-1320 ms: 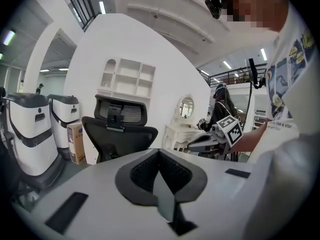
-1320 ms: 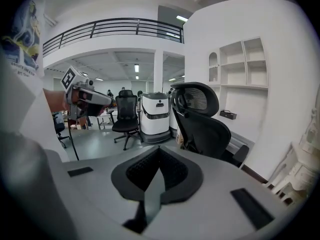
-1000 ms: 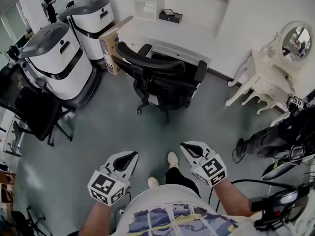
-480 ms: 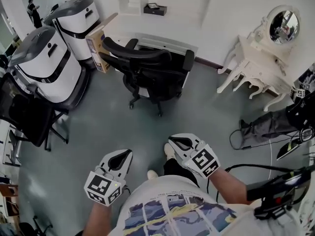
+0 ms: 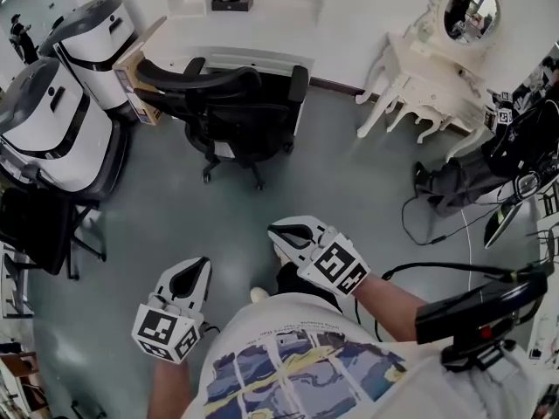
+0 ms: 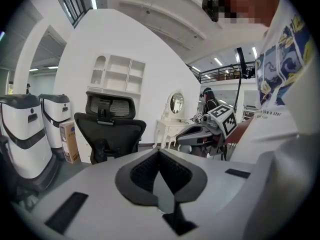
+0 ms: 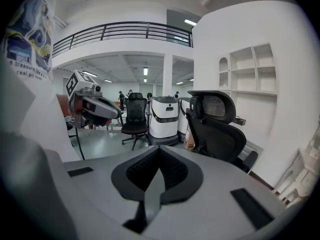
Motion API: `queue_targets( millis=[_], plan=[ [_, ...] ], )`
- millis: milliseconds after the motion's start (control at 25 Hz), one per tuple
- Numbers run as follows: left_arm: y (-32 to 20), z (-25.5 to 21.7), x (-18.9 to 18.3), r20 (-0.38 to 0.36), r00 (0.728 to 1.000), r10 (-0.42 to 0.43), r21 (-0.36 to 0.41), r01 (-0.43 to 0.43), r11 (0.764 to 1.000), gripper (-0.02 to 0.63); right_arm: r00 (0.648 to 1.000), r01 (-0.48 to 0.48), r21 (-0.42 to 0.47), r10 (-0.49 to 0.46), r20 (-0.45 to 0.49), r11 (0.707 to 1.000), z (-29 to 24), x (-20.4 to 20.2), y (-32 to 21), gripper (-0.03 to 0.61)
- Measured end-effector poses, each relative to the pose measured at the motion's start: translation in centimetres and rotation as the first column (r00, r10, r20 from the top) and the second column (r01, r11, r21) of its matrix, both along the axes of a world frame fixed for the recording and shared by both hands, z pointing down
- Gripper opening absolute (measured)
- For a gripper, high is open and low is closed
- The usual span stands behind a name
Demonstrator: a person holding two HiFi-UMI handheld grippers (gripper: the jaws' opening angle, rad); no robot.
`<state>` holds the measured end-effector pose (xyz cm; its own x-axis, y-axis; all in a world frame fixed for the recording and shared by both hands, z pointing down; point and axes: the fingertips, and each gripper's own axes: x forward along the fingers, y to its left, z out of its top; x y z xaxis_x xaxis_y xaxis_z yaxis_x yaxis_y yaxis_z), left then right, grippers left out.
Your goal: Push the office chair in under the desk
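A: Where is the chair right now?

B: The black mesh-backed office chair stands at about 11 o'clock from the person, with its back turned to them. The white desk is just beyond it at 12 o'clock. I'd judge the seat is only partly under the desk. The chair is well apart from both tools.

A: And the tools themselves?

B: The left gripper and the right gripper are each pinched fully together with nothing between the jaws. Both are held low near the person's body and point roughly toward the chair.

A: What could spoil the push?

B: The chair rolls and swivels, so a shove off-centre would likely spin it rather than send it straight. It could then drift toward 10 o'clock into the brown cardboard box or the white-and-grey drum-shaped machines.

A: Anything at the desk?

B: The armrests might catch the desk edge. I can't tell their height against it from here.

A: And the contact point?

B: Narrow closed tips on a mesh back may slide off or dig in, so the frame looks the safer spot. The black cables on the floor at 3 o'clock could also snag a foot.
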<state>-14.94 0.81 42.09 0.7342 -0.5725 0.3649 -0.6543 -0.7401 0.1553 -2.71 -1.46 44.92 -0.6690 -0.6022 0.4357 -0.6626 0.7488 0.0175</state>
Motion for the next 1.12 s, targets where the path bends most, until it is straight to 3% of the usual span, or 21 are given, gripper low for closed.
queue_targets(
  millis=[1120],
  plan=[
    [0.3, 2.0, -0.7, 0.022, 1.000, 0.011, -0.038, -0.010, 0.999, 0.013, 0.999, 0.041, -0.013, -0.041, -0.017, 0.999, 0.9, -1.9, 0.5, 0.025]
  ],
)
